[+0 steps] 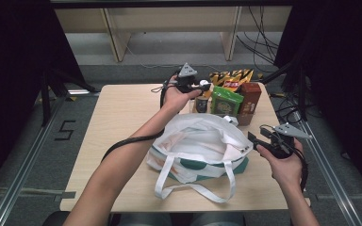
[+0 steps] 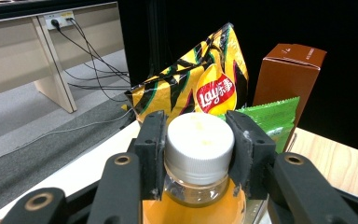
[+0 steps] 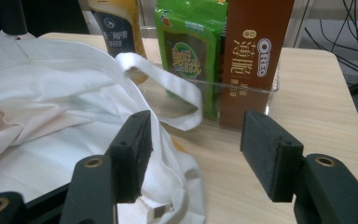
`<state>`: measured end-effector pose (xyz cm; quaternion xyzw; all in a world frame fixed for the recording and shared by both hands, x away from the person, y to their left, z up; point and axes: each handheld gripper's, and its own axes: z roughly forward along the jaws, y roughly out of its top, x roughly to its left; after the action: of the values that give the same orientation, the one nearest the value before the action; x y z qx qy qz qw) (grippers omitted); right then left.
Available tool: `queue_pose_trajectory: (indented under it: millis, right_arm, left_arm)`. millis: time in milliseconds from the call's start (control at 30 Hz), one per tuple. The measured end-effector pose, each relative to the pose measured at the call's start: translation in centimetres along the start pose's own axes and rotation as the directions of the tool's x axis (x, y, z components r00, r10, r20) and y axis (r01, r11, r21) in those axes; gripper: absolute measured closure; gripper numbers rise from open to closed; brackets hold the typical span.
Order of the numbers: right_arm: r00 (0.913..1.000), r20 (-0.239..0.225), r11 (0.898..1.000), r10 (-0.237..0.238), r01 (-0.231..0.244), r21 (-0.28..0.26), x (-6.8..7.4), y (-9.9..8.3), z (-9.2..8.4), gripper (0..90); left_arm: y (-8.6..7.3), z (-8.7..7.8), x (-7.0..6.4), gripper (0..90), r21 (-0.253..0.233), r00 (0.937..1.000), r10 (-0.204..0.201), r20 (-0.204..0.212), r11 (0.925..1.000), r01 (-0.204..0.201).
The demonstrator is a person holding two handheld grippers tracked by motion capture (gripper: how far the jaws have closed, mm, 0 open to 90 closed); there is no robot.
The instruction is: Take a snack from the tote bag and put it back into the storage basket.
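- White cloth comes first: the tote bag (image 1: 200, 146) slumps nearest us on the tabletop (image 1: 122, 113), mouth gaping upward, its long handles trailing toward our edge.
- Our right gripper (image 1: 264, 140) hangs at the bag's right rim. In the right gripper view its fingers (image 3: 133, 154) are spread apart with nothing pinched; the left one just overlaps the cloth, the other stands over bare wood.
- We judge the bag soft and floppy, so it will sag shut unless the hem is pinched and held up; the rim beside the handle looks the best place to take hold.
- Farther off, our left gripper (image 1: 202, 85) reaches to the back of the tabletop, where the fingers (image 2: 151, 149) are clamped on the white cap of a bottle (image 2: 198, 186) of orange drink.
- We judge the bottle stiff and fairly heavy with liquid. The ribbed cap gives a firm hold, though the weight hanging below may swing, so a steady lift suits it.
- Beyond stand a green snack pack (image 1: 226, 101), a brown biscuit box (image 1: 250, 99) and a yellow crisp bag (image 2: 191, 86), the first two in a clear tray.
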<state>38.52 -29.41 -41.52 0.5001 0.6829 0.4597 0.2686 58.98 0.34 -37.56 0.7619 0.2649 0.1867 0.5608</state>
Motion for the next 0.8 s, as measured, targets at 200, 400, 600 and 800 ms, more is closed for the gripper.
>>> queue_pose_trajectory:
  millis: [200, 400, 600, 800]
  right_arm:
    - [0.9999, 0.012, 1.000, -0.006, 0.006, 0.004, 0.08, -0.03, 0.04, 44.0]
    - [0.9997, 0.005, 1.000, 0.026, -0.026, 0.008, 0.33, -0.09, 0.04, 44.0]
    - [0.9999, 0.006, 1.000, 0.015, -0.015, 0.003, 0.27, -0.07, 0.07, 44.0]
    - [1.0000, -0.001, 1.000, -0.001, 0.001, 0.011, 0.17, -0.14, 0.04, 44.0]
  left_arm:
    - [-0.17, -0.02, 0.05, 59.0, 0.009, 1.0000, 0.000, -0.001, 1.0000, 0.000]
    - [-0.25, 0.01, 0.06, 59.1, 0.016, 1.0000, 0.003, -0.002, 0.9999, -0.003]
    - [-0.46, 0.19, -0.07, 59.1, 0.032, 1.0000, 0.000, -0.002, 0.9995, 0.000]
    - [-0.55, 0.24, -0.09, 59.1, 0.033, 1.0000, 0.000, -0.001, 0.9994, 0.000]
